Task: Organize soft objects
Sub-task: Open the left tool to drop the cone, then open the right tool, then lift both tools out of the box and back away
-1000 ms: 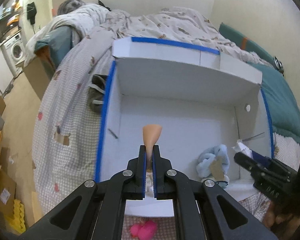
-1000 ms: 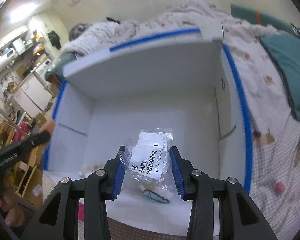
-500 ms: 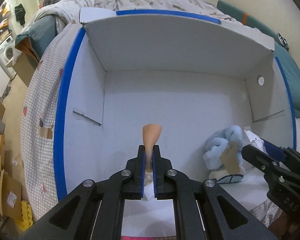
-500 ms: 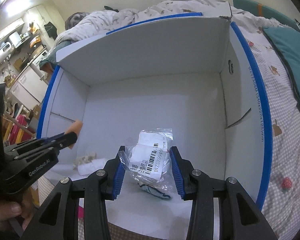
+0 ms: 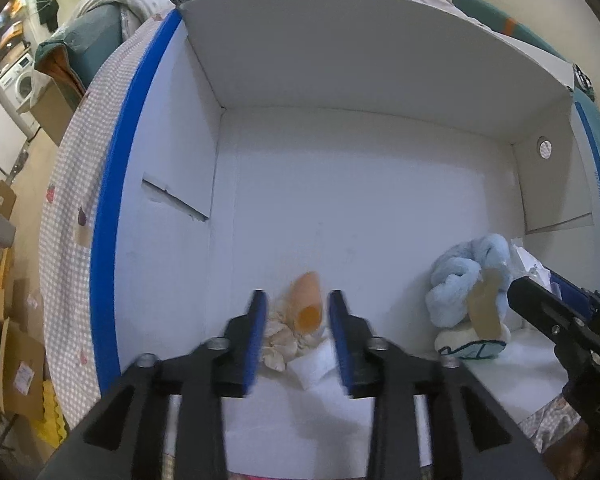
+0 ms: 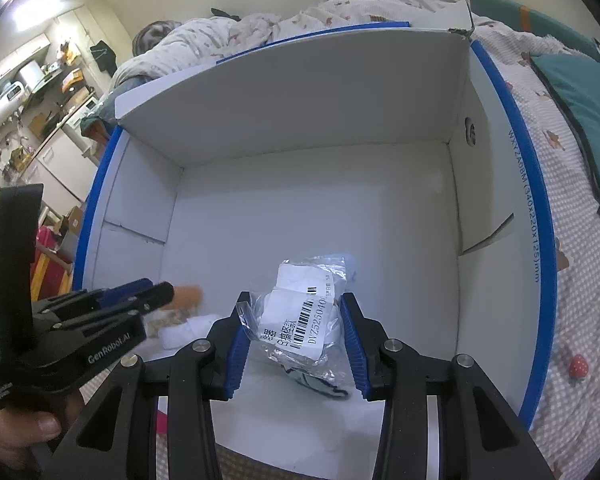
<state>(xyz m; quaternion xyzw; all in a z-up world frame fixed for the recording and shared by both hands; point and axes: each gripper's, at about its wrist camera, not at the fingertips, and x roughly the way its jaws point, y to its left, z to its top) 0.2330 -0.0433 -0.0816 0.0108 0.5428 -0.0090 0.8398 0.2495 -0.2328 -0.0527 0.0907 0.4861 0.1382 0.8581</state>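
Note:
A white cardboard box with blue edges [image 5: 112, 216] lies open on the bed. My left gripper [image 5: 299, 328] is open over the box's near left; an orange soft toy with cream frills [image 5: 306, 306] lies on the box floor between its fingers. A light blue plush [image 5: 466, 284] lies at the near right. My right gripper [image 6: 294, 332] holds a clear plastic bag with a barcode label [image 6: 300, 312] between its jaws, above the box floor [image 6: 320, 208]. The left gripper also shows in the right wrist view [image 6: 132, 294], with the orange toy [image 6: 186, 294] beside it.
The box sits on a checked bedspread [image 6: 580, 300]. A teal pillow [image 6: 580, 92] lies to the right. A rumpled duvet [image 6: 260, 28] is behind the box. Cardboard boxes and a washing machine [image 5: 22, 80] stand on the floor to the left.
My left gripper has opened and let go of the orange toy, which now lies on the box floor. Both grippers moved closer over the box. The right gripper still holds the bag.

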